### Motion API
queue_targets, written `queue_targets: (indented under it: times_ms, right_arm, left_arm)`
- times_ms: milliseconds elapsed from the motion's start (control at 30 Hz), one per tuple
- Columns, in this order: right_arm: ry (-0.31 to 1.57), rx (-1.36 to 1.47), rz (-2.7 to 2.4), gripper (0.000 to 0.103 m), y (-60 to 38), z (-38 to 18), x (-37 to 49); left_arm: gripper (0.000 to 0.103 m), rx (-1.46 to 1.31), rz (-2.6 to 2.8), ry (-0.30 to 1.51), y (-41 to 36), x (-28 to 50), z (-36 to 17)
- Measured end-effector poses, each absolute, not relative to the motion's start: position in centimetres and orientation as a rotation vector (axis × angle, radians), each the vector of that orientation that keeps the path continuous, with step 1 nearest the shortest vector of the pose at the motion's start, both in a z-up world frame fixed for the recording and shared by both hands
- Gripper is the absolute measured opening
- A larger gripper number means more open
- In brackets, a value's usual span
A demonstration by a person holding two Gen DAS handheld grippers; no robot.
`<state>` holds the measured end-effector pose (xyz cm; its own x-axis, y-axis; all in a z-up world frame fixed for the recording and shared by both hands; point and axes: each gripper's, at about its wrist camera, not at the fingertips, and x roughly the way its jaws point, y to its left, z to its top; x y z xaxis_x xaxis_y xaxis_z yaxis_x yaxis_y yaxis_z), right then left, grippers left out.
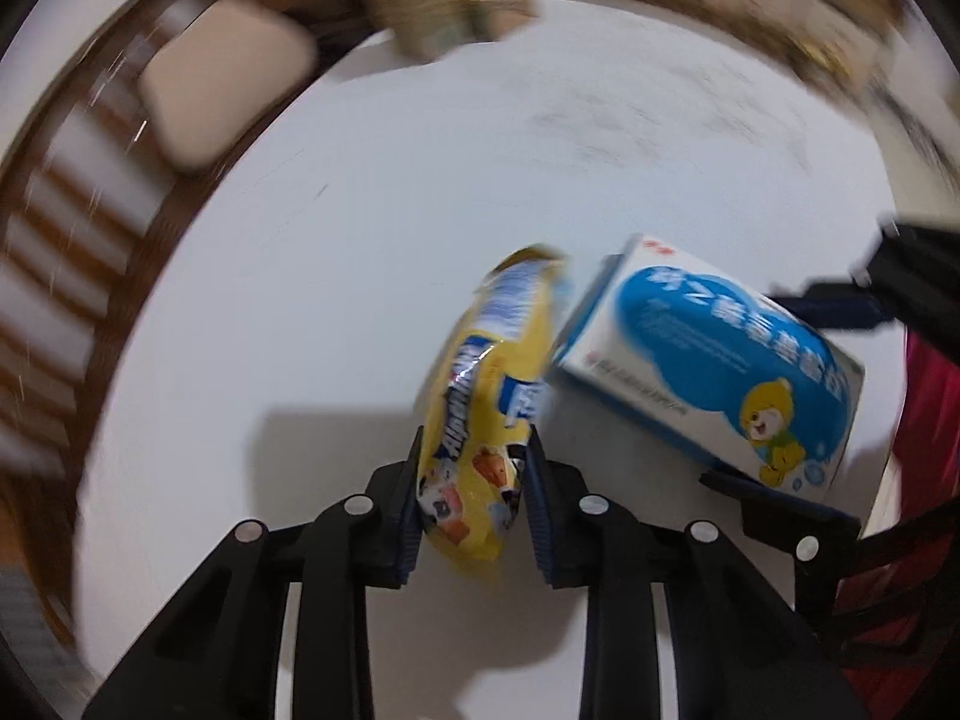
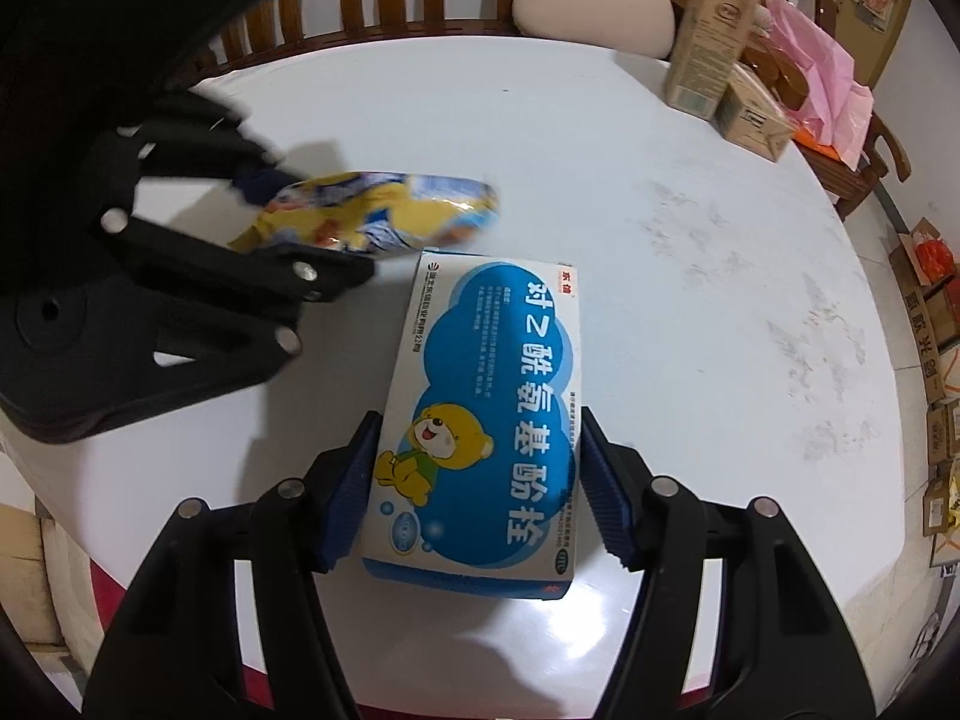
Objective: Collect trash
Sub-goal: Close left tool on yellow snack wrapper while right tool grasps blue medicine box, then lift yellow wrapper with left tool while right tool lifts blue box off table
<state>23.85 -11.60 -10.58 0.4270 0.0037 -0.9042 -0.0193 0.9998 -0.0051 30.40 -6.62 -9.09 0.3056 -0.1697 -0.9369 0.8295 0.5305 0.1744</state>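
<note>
Left gripper point(image 1: 474, 498) pinches wrapper point(image 1: 486, 402): light, crinkly, slippery; grip mid-body. Right gripper point(image 2: 474, 492) clamps box point(image 2: 480, 420): stiff, light; you squeeze its long sides gently.

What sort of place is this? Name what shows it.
Probably a home dining area: a round white table, wooden spindle-back chairs with a cushion, and cardboard boxes stacked on the floor.

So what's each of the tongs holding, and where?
Left tongs pinch the yellow wrapper at its near end; right tongs clamp the blue box across its near sides.
</note>
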Motion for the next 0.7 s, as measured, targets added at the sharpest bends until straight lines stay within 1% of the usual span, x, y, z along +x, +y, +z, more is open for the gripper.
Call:
queue_targets:
  times_ms: [33,100,333,467,700]
  right_arm:
    - [1.125,-0.015,0.007,0.062,-11.9,-10.5,23.6]
    - [1.112,-0.013,-0.003,0.062,-12.2,-10.0,22.7]
    - [1.066,-0.021,-0.024,0.062,-13.1,-8.5,21.0]
    - [1.05,-0.019,-0.027,0.062,-13.4,-8.1,20.4]
    - [1.012,-0.01,-0.028,0.062,-13.5,-6.7,19.4]
  left_arm:
    - [0.024,0.698,-0.721,1.081,-6.2,30.6,-9.0]
    - [0.021,0.605,-0.685,1.119,-5.4,30.9,-9.0]
    - [0.016,0.373,-0.601,1.198,-3.2,32.0,-8.6]
    - [0.012,0.313,-0.594,1.196,-2.0,31.3,-7.5]
    - [0.011,0.27,-0.557,1.181,-1.2,31.0,-6.5]
